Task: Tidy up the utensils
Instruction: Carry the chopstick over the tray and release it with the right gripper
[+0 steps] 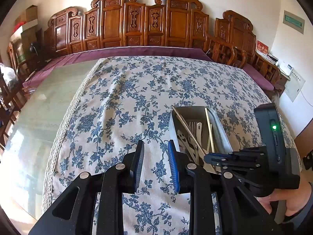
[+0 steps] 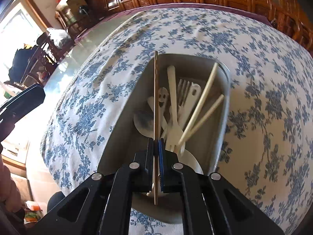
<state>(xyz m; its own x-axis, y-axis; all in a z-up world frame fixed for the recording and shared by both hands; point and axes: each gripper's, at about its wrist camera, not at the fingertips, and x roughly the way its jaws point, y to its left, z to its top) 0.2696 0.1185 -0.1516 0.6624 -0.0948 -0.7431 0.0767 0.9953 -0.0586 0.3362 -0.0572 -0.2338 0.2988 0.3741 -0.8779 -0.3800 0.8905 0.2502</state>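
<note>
My right gripper is clamped on a brown chopstick, which stands between the two pads and runs straight ahead from them, its far tip reaching past the far rim of the tray. The chopstick's near end pokes out behind the pads.

The tray sits directly under and ahead of that gripper, on the floral cloth. Inside it, right of the held chopstick: a pale wooden fork, two pale chopsticks crossing each other at their near ends, metal forks and a white handle. Against the chopstick lie a smiley-face spoon and, to its left, a metal spoon bowl.

My left gripper hangs over bare cloth, jaws parted with nothing between them. The tray lies ahead and to its right, with my right gripper low beside it, over the tray's near end.
</note>
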